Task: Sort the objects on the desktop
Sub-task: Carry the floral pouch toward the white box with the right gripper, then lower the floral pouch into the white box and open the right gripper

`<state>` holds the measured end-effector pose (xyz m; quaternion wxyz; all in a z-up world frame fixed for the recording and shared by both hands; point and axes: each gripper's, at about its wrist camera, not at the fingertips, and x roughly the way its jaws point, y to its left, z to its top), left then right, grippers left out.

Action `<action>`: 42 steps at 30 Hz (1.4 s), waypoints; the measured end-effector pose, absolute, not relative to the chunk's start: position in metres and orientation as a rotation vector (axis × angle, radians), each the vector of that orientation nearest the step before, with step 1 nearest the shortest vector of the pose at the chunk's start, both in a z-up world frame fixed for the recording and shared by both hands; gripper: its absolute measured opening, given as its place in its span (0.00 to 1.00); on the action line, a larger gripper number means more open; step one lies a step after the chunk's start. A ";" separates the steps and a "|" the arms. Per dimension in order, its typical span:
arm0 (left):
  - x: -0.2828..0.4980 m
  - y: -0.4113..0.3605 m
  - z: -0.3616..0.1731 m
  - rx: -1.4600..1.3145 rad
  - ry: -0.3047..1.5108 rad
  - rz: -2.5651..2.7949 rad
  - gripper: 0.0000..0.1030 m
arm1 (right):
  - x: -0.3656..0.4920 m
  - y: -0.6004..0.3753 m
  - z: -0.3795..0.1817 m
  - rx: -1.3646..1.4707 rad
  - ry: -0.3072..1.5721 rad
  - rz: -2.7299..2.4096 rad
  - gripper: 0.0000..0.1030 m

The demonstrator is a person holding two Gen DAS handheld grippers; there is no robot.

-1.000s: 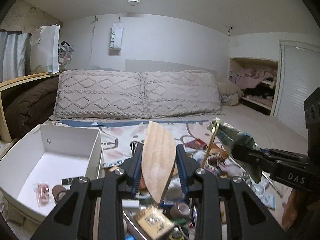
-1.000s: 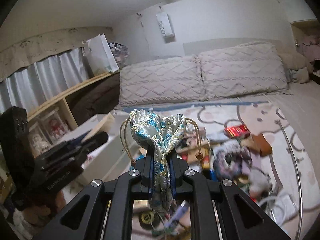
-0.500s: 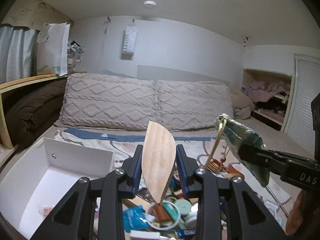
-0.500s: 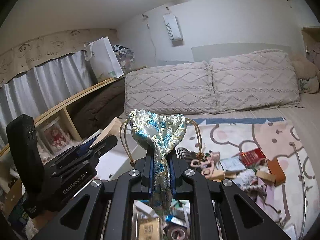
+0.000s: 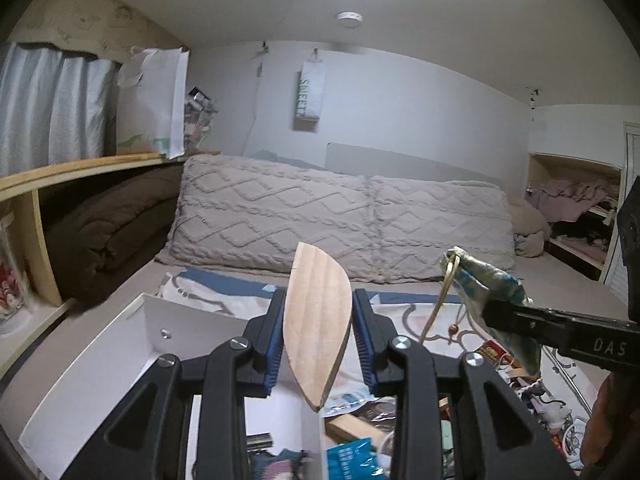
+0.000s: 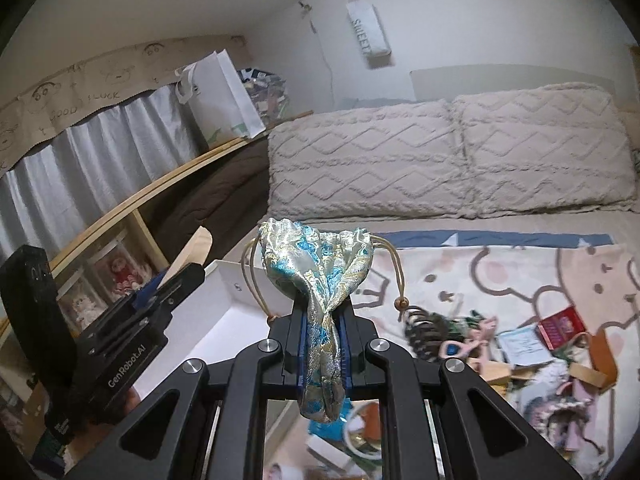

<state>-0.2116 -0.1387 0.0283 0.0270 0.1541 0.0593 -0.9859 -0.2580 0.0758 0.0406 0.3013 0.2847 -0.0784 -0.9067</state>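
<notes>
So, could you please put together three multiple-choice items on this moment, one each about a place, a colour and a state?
1. Where does the white box lie relative to the left gripper in the left wrist view?
A. Lower left of it
B. Upper right of it
C. On the shelf

2. Which colours does the drawstring pouch show?
A. Red and black
B. Silver-gold and turquoise
C. Plain brown

3. How does the right gripper stand?
A. Open and empty
B. Shut on a wooden piece
C. Shut on the pouch

Answers:
1. A, the box's white walls open below and left of the jaws.
2. B, the shiny brocade shows turquoise patches.
3. C, the jaws pinch the pouch's gathered cloth, while the leaf-shaped wooden piece sits in the left gripper.
</notes>
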 end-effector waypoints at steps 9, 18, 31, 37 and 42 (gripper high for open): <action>-0.203 -0.181 0.020 0.475 0.197 -2.947 0.31 | -0.267 0.017 0.039 0.795 -0.160 -2.340 0.13; -0.193 -0.221 0.013 0.451 0.225 -2.850 0.31 | -0.271 -0.037 0.036 0.796 -0.098 -2.278 0.13; -0.193 -0.278 -0.017 0.533 0.369 -2.734 0.31 | -0.286 -0.108 -0.007 0.934 0.007 -2.193 0.13; -0.194 -0.274 -0.019 0.545 0.374 -2.758 0.31 | -0.297 -0.135 -0.035 1.075 0.084 -2.175 0.13; -0.196 -0.272 -0.020 0.563 0.345 -2.760 0.31 | -0.303 -0.150 -0.053 1.164 0.197 -2.176 0.13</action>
